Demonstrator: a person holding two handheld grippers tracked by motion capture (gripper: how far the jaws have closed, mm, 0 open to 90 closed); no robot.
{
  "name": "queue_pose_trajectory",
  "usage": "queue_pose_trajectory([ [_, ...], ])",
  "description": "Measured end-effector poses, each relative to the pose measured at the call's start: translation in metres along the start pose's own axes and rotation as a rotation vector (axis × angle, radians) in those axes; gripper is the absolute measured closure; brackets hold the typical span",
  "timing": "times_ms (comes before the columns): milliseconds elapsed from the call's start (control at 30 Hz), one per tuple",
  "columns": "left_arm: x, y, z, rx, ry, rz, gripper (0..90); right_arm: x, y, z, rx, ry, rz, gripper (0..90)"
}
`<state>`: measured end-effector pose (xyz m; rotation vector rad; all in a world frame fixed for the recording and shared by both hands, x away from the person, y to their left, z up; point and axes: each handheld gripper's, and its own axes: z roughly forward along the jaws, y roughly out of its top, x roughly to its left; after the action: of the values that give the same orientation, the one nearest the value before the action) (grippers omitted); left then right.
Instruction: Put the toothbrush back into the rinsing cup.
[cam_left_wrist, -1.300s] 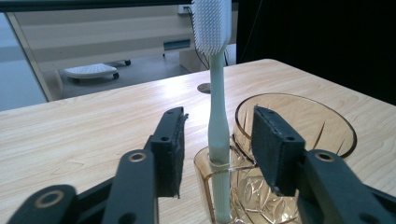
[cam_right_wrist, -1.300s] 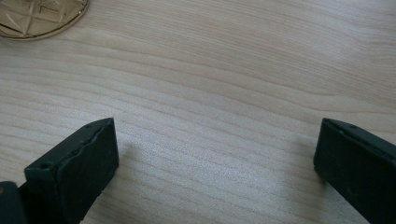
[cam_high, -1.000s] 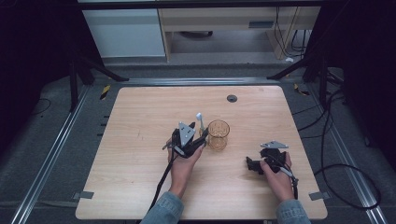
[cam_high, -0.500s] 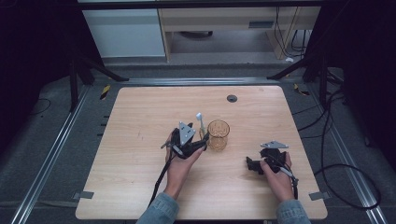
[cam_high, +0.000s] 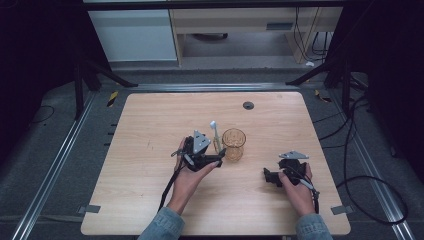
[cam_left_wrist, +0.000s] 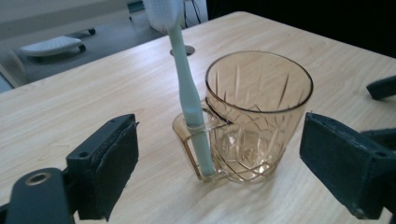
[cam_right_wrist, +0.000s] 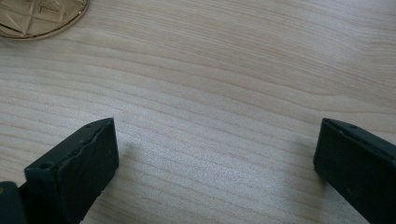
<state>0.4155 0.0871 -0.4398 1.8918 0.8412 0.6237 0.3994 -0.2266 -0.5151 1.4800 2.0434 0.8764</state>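
Toothbrush (cam_left_wrist: 187, 88) upright in cup (cam_left_wrist: 259, 116)

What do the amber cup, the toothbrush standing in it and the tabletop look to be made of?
Cup: clear amber, glossy, with cut star lines and a moulded side slot; probably plastic, though glass can't be ruled out. Toothbrush: pale mint handle, matt and smooth, likely plastic, with white bristles at the top. Tabletop: light wood grain, even and flat, so wood or a wood-look laminate.
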Motion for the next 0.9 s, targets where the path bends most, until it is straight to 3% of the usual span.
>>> queue_pose_trajectory([
  [533, -0.003, -0.002, -0.004, 0.117, -0.066, 0.056, 7.2, 0.000, 0.000, 0.000, 0.000, 0.000, -0.001, 0.4],
  [900, 0.006, -0.004, -0.011, 0.180, -0.071, 0.061, 7.0, 0.000, 0.000, 0.000, 0.001, -0.001, -0.001, 0.4],
])
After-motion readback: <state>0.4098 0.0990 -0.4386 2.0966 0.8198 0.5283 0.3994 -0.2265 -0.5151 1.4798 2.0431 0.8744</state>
